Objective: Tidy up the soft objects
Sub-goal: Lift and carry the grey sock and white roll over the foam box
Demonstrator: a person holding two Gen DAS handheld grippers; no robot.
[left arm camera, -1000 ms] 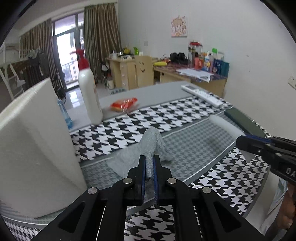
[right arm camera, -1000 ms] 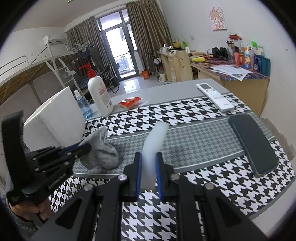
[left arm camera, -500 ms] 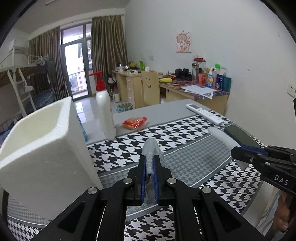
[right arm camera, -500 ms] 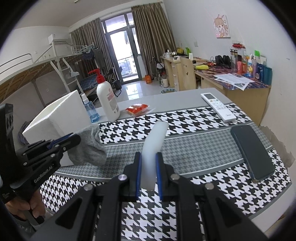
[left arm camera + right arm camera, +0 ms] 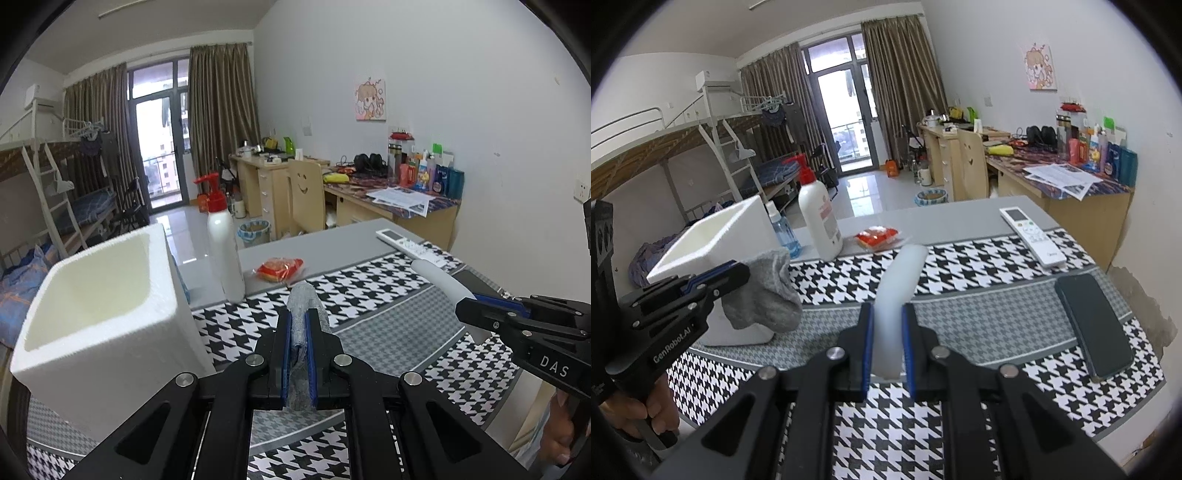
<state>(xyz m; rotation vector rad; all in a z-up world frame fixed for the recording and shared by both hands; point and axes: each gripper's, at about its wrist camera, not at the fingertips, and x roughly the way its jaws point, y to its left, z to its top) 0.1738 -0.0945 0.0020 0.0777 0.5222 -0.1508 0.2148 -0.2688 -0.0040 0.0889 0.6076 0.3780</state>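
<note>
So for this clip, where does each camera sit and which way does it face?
Left wrist: on the left gripper, looking down its fingers over the houndstooth tablecloth; shut on a grey sock; right gripper enters at the right.
Right wrist: on the right gripper, same heading; shut on a pale translucent soft strip; left gripper and a hand at the left.
Shared: white foam box, white pump bottle with red top, white remote control.

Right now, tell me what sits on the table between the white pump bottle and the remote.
Only the red snack packet, lying on the grey tabletop between the pump bottle and the remote. The right wrist view shows it best.
</note>
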